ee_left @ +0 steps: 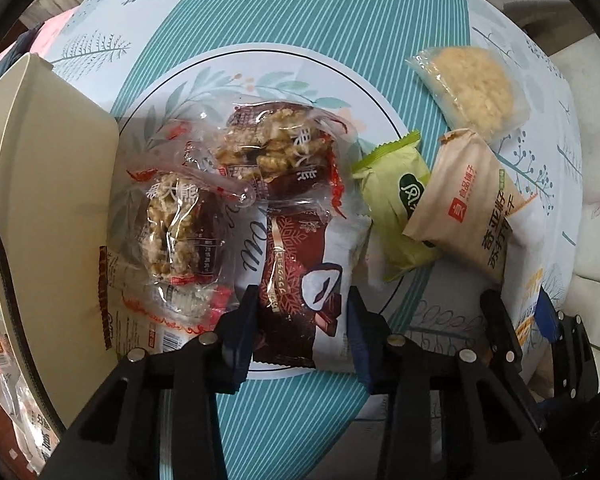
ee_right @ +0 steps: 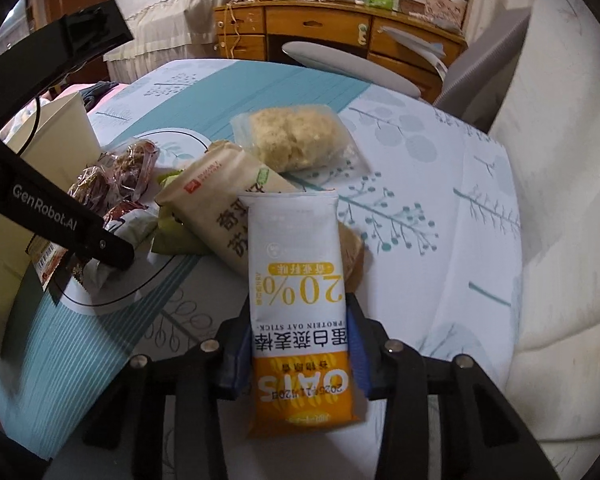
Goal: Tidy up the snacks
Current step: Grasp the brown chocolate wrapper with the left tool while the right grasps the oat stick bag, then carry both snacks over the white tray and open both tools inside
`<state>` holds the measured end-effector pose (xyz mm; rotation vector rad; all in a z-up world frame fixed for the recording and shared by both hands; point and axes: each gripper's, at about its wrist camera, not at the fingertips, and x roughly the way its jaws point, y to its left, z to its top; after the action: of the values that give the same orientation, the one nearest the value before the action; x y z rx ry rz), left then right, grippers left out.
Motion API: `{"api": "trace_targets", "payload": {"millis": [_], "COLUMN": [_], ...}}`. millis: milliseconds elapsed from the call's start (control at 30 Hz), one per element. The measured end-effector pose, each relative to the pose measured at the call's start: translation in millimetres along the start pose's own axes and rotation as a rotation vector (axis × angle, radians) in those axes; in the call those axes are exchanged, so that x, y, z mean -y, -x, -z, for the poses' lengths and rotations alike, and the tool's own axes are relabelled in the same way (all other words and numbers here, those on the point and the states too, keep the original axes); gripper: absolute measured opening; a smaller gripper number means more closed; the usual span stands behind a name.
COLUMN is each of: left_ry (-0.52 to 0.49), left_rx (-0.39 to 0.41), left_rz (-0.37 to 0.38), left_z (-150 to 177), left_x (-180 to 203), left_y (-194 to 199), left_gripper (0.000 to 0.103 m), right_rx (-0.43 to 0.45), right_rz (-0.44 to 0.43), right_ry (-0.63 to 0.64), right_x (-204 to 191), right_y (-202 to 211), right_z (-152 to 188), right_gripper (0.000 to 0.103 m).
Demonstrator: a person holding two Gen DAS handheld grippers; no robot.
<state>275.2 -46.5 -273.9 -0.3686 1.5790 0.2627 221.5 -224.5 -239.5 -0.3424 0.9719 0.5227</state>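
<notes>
My left gripper straddles a dark red and white chocolate snack packet lying on the tablecloth; its jaws stand at the packet's sides, and I cannot tell whether they press it. Two clear packets of nut clusters lie beyond it. A green packet, a beige cracker packet and a clear bag of pale crumbly snack lie to the right. My right gripper is shut on a white and yellow oat stick packet, held above the table.
A cream box stands at the left, with more packets by its near side. The table has a teal and white patterned cloth. A wooden dresser and a chair stand behind. The left gripper's body crosses the right wrist view.
</notes>
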Motion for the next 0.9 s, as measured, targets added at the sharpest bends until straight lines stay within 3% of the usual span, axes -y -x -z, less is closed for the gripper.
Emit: {"api": "trace_targets", "payload": {"millis": [333, 600, 900], "left_ry": [0.012, -0.025, -0.089], "left_rx": [-0.034, -0.047, -0.005], "left_rz": [0.013, 0.042, 0.106], "left_z": [26, 58, 105], "left_x": [-2, -1, 0], "left_y": [4, 21, 56], "left_gripper": [0.034, 0.032, 0.032], "right_rx": [-0.077, -0.127, -0.168], "right_rz": [-0.022, -0.086, -0.115], "right_ry": [-0.154, -0.358, -0.533], "right_x": [7, 14, 10], "right_y": [13, 30, 50], "right_z": [14, 32, 44], "right_gripper": [0.040, 0.040, 0.040]}}
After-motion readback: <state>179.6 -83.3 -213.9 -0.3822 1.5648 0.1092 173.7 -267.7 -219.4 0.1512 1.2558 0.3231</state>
